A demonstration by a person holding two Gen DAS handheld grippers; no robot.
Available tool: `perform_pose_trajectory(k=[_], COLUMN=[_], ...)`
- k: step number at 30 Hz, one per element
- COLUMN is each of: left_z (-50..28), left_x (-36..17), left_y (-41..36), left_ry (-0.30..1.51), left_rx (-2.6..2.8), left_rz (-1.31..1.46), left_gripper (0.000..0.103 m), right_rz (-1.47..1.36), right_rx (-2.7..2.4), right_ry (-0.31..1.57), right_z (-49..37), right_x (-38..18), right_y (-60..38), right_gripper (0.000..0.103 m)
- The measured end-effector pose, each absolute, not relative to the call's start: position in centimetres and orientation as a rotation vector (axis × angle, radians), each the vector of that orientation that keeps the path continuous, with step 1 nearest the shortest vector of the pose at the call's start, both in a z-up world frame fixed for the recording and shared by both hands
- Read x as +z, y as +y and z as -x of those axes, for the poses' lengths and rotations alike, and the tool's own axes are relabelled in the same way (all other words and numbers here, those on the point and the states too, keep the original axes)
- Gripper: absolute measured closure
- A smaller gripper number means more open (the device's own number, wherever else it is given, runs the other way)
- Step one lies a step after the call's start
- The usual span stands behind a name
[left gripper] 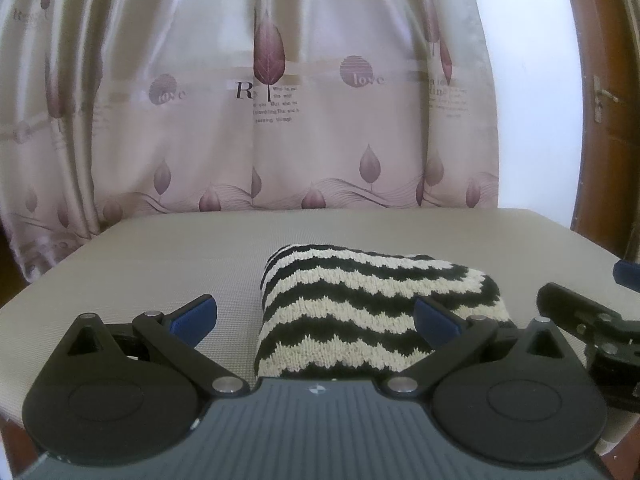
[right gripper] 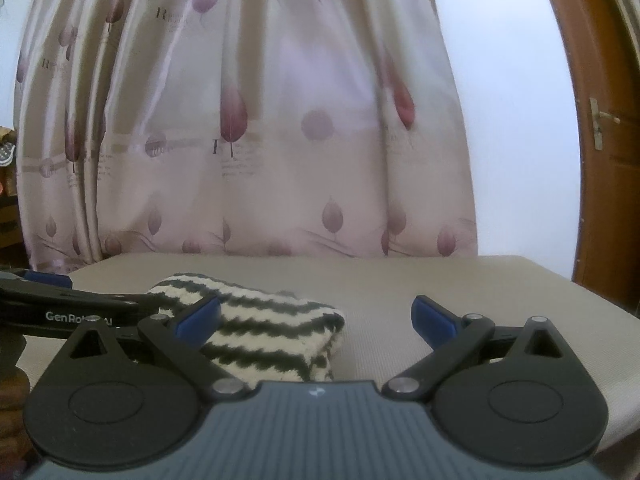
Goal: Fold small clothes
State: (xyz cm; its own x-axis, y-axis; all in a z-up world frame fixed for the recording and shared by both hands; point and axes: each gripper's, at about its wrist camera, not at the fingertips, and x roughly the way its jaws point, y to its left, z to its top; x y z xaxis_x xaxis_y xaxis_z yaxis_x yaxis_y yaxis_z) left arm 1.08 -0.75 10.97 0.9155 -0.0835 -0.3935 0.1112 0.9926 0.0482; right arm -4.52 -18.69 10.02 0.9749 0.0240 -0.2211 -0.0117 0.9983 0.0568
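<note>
Folded zigzag cloth [left gripper: 372, 312] on table [left gripper: 160, 256], left gripper [left gripper: 316, 318] and right gripper [right gripper: 316, 318] spread wide, seemingly empty.

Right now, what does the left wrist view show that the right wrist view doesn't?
Only the left wrist view: readable "love" print on the curtain and the right tongs at its right edge. Only the right wrist view: the left tongs' lettered arm at its left edge, and dim clutter beyond the curtain. Both share: the folded zigzag-striped cloth on the beige surface, open tongs, and the wooden door.
</note>
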Motion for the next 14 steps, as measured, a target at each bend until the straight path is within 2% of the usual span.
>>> perform_pose_trajectory(k=[10, 14], left_z=[-0.6, -0.9], left_x=[11.0, 11.0], left_y=[-1.7, -1.6], left_ry=[0.297, 0.307], left_rx=[-0.058, -0.067], left_rz=[-0.129, -0.115], left_gripper=[0.000, 0.000], right_rz=[-0.043, -0.052], right_rx=[-0.020, -0.035], right_ry=[0.276, 0.294], right_z=[2.7, 2.2], right_x=[9.8, 9.6], right_y=[-18.3, -18.4], right_gripper=[0.001, 0.001])
